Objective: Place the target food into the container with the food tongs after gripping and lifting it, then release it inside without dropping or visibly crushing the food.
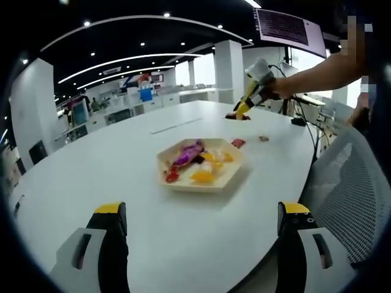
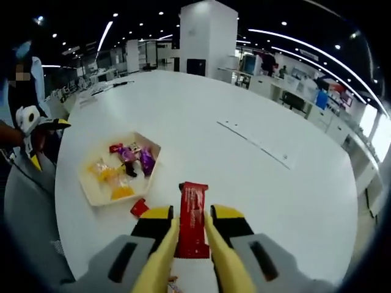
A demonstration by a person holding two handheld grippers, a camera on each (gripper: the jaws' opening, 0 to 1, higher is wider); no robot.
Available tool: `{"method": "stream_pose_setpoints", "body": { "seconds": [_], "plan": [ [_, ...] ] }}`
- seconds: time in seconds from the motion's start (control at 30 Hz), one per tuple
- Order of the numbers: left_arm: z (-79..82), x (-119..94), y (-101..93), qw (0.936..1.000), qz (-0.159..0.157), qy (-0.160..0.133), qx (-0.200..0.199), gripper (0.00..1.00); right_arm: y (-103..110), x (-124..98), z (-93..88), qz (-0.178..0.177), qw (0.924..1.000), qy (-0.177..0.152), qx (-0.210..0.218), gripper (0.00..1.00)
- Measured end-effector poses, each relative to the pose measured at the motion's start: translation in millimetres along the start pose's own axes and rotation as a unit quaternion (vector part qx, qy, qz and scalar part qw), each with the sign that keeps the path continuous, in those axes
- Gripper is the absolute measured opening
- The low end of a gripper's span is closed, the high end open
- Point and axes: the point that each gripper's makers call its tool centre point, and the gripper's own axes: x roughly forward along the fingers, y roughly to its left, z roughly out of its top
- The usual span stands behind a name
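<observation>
i'm in the gripping step: my right claw is closed on a long red wrapped bar, low over the white table. next, i judge, comes a gentle lift and carry to the tray of sweets on my left. the wrapper looks flat and uncrushed. my left claw hangs wide open, empty.

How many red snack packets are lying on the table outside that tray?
2 on the table: a long red packet between the right gripper's fingers, and a small red packet beside the tray. More may be hidden.
</observation>
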Motion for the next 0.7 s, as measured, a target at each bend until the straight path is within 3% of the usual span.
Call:
{"method": "stream_pose_setpoints", "body": {
  "seconds": [0.27,0.7],
  "plan": [
    [0.2,0.6,-3.5,1.0000,-0.007,0.001,0.005,1.00,16.4,9.9,33.4,0.030,0.9990,-0.019,-0.026,0.23],
    [1.9,0.1,-2.7,0.9999,-0.003,-0.003,0.009,1.00,79.5,32.3,94.1,0.085,0.9918,-0.045,-0.084,0.23]
  ]
}}
